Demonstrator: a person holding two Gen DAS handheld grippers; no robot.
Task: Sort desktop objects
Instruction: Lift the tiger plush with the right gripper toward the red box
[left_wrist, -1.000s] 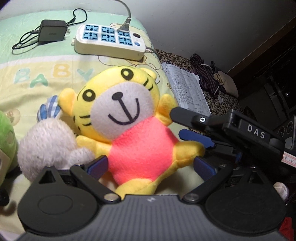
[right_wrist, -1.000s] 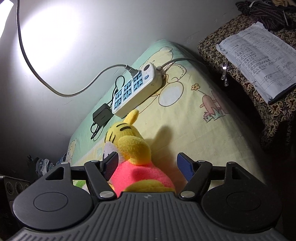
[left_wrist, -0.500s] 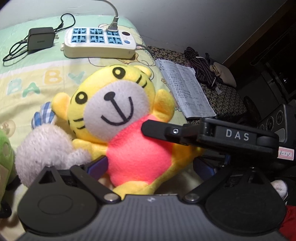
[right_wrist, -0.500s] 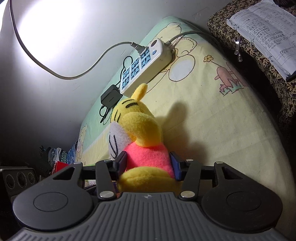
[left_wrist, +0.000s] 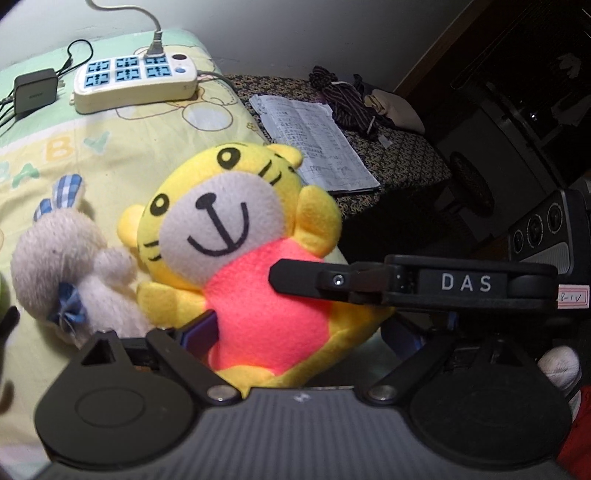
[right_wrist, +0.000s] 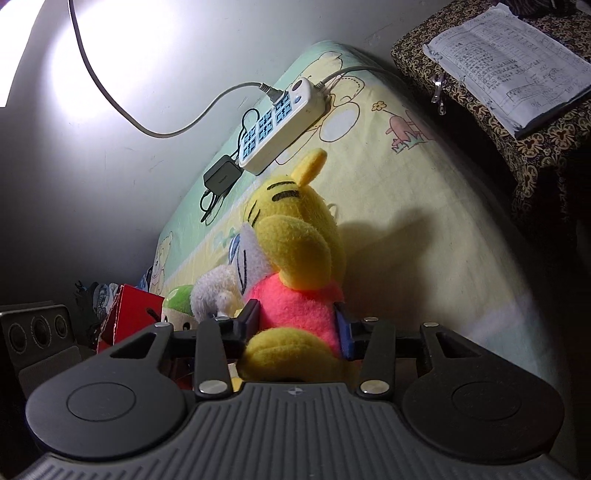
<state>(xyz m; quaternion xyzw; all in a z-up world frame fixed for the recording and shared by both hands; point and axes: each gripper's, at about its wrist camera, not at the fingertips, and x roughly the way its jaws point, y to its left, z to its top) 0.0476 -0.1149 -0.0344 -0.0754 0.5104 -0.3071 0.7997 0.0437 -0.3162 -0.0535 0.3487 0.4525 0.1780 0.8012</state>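
While right gripper (right_wrist: 297, 328) stays pinched on pink belly of yellow plush tiger (left_wrist: 236, 236) lying on pastel nursery-print sheet (left_wrist: 122, 144), left gripper (left_wrist: 306, 339) spread wide around its legs. Lift slowly; avoid snagging white fluffy plush (left_wrist: 59, 266) touching it.

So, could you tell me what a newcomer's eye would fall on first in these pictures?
The yellow tiger plush in a pink shirt fills the middle of both views, with the right gripper shut on its body. The left gripper sits low around it, jaws open. Behind, a white power strip lies near the wall, and a fluffy white plush leans beside the tiger.
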